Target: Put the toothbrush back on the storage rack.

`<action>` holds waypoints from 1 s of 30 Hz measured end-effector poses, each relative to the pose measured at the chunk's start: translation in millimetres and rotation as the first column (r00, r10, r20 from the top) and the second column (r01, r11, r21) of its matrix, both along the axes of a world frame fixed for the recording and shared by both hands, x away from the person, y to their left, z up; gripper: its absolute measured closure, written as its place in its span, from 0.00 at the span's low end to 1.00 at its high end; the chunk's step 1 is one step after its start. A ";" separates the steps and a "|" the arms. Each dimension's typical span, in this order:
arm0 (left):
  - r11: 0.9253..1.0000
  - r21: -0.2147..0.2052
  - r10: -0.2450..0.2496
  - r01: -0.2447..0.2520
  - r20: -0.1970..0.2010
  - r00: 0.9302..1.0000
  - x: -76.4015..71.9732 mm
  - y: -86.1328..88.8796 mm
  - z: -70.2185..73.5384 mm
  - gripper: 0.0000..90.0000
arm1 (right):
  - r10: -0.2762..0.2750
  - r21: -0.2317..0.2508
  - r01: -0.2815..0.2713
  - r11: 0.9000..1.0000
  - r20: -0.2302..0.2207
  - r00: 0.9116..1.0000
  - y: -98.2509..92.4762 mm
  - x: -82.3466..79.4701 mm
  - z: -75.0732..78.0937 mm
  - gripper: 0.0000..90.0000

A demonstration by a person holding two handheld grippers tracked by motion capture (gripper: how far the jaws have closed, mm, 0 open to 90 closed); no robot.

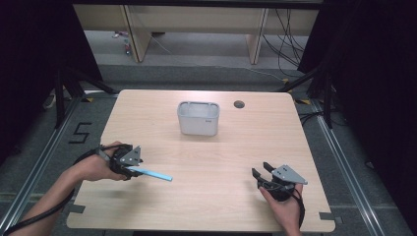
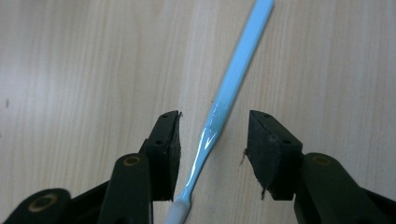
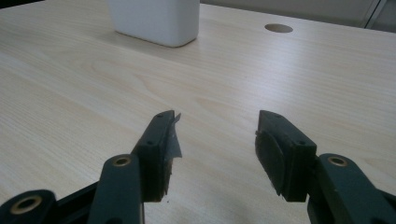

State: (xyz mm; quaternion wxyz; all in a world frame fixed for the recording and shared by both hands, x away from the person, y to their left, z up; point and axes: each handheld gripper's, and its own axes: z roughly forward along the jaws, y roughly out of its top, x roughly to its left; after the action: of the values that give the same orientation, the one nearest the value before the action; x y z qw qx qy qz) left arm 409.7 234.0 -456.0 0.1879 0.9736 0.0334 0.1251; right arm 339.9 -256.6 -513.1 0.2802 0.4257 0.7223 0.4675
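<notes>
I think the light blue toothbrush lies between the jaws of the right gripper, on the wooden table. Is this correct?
Not quite. The toothbrush lies between the jaws of the left gripper, not the right gripper, as the left gripper view shows. It is on the wooden table.

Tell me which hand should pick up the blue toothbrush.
Left. The left gripper already straddles the toothbrush, which lies on the table between its fingers, not yet pinched. The right gripper rests far across the table with nothing between its open fingers.
</notes>
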 end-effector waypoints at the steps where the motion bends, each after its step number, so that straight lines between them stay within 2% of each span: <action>1: 0.999 0.034 -0.023 0.023 -0.003 1.000 2.3 -1.1 0.8 0.61 | 0.001 0.000 -0.001 1.000 0.000 1.000 0.1 0.0 0.0 0.54; 2: 0.999 0.034 -0.023 0.023 -0.003 1.000 2.3 -1.1 0.8 0.62 | 0.001 0.000 -0.001 1.000 0.000 1.000 0.1 0.0 0.0 0.54; 3: 0.997 0.065 -0.052 0.053 -0.017 0.999 5.7 -4.8 -0.6 0.63 | 0.001 0.000 -0.001 1.000 -0.002 1.000 0.0 0.1 -0.1 0.54; 4: 0.991 0.106 -0.083 0.085 -0.023 0.996 8.6 -6.3 0.4 0.64 | 0.001 -0.001 -0.001 1.000 -0.002 1.000 0.0 0.2 -0.1 0.54; 5: 0.990 0.108 -0.088 0.091 -0.034 0.996 9.8 -8.0 -0.7 0.64 | 0.003 -0.006 -0.003 1.000 0.001 1.000 -0.3 0.6 -0.4 0.54; 7: 0.981 0.145 -0.121 0.130 -0.064 0.991 14.4 -11.2 -0.9 0.65 | 0.003 -0.006 -0.003 1.000 0.000 1.000 -0.3 0.8 -0.5 0.54; 9: 0.967 0.188 -0.156 0.172 -0.097 0.983 19.0 -14.6 -1.7 0.64 | 0.006 -0.005 -0.006 1.000 -0.002 1.000 -0.3 0.8 -0.2 0.54; 10: 0.962 0.201 -0.167 0.186 -0.106 0.980 20.9 -16.1 -1.8 0.65 | -0.003 0.015 0.004 1.000 -0.027 1.000 1.5 -0.9 -0.3 0.54; 11: 0.959 0.207 -0.176 0.195 -0.110 0.978 22.3 -17.1 -2.1 0.65 | 0.005 -0.009 -0.005 1.000 0.000 1.000 -0.3 0.9 -0.4 0.54; 12: 0.958 0.205 -0.178 0.199 -0.119 0.977 23.5 -18.3 -2.8 0.65 | 0.006 -0.009 -0.006 1.000 0.000 1.000 -0.5 0.7 -0.4 0.54; 13: 0.953 0.213 -0.192 0.215 -0.121 0.974 25.6 -20.1 -3.0 0.66 | 0.008 0.003 -0.008 1.000 0.001 1.000 0.2 1.3 -1.2 0.54; 14: 0.952 0.213 -0.198 0.221 -0.123 0.972 26.7 -21.1 -3.4 0.66 | 0.017 0.025 -0.017 1.000 -0.013 1.000 1.1 1.4 -1.6 0.54; 15: 0.954 0.205 -0.194 0.220 -0.139 0.971 26.7 -22.3 -5.1 0.67 | 0.007 0.004 -0.007 1.000 -0.006 1.000 0.0 1.0 -0.7 0.54; 16: 0.951 0.206 -0.201 0.229 -0.149 0.968 27.1 -23.5 -6.5 0.67 | 0.004 0.021 -0.004 1.000 -0.019 1.000 1.3 0.4 -1.0 0.54; 17: 0.947 0.214 -0.208 0.238 -0.154 0.966 28.0 -24.8 -7.2 0.68 | 0.010 0.008 -0.009 1.000 -0.021 1.000 0.0 0.9 -0.5 0.54; 18: 0.944 0.221 -0.214 0.247 -0.163 0.963 28.8 -26.0 -8.1 0.68 | 0.010 0.017 -0.010 1.000 -0.014 1.000 0.7 1.4 -1.2 0.54; 19: 0.931 0.245 -0.238 0.272 -0.162 0.958 31.1 -27.3 -7.3 0.69 | 0.015 0.021 -0.014 1.000 -0.012 1.000 0.6 1.5 -1.4 0.54; 20: 0.940 0.222 -0.225 0.260 -0.171 0.959 30.6 -27.9 -9.0 0.69 | 0.008 0.016 -0.007 1.000 -0.010 1.000 0.7 0.8 -1.1 0.54; 22: 0.938 0.218 -0.233 0.270 -0.180 0.955 32.1 -29.1 -10.1 0.70 | 0.009 0.011 -0.009 1.000 -0.001 1.000 -0.2 1.4 -1.2 0.54; 23: 0.933 0.226 -0.243 0.281 -0.182 0.953 33.3 -29.9 -10.7 0.71 | 0.010 -0.004 -0.010 1.000 -0.006 1.000 -1.5 0.9 -0.3 0.54; 24: 0.931 0.228 -0.245 0.284 -0.185 0.952 33.6 -30.2 -11.5 0.71 | 0.011 -0.004 -0.011 1.000 -0.006 1.000 -1.5 1.0 -0.3 0.54; 25: 0.931 0.228 -0.245 0.284 -0.185 0.952 33.6 -30.2 -11.5 0.72 | 0.012 0.007 -0.012 1.000 -0.009 1.000 -0.8 1.2 -0.8 0.54; 28: 0.928 0.230 -0.249 0.293 -0.202 0.947 36.1 -30.9 -16.0 0.73 | 0.014 0.003 -0.014 1.000 -0.004 1.000 -0.5 1.5 -0.9 0.54; 30: 0.927 0.232 -0.250 0.294 -0.203 0.947 36.7 -30.8 -16.7 0.73 | 0.012 0.001 -0.012 1.000 0.002 1.000 -0.5 1.5 -1.0 0.54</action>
State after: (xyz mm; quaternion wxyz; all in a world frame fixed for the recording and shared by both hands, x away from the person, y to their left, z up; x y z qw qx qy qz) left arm 446.4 203.2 -472.7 0.0713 0.9920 -0.1030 0.0176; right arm 341.4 -257.2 -514.1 0.2778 0.4211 0.7244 0.4698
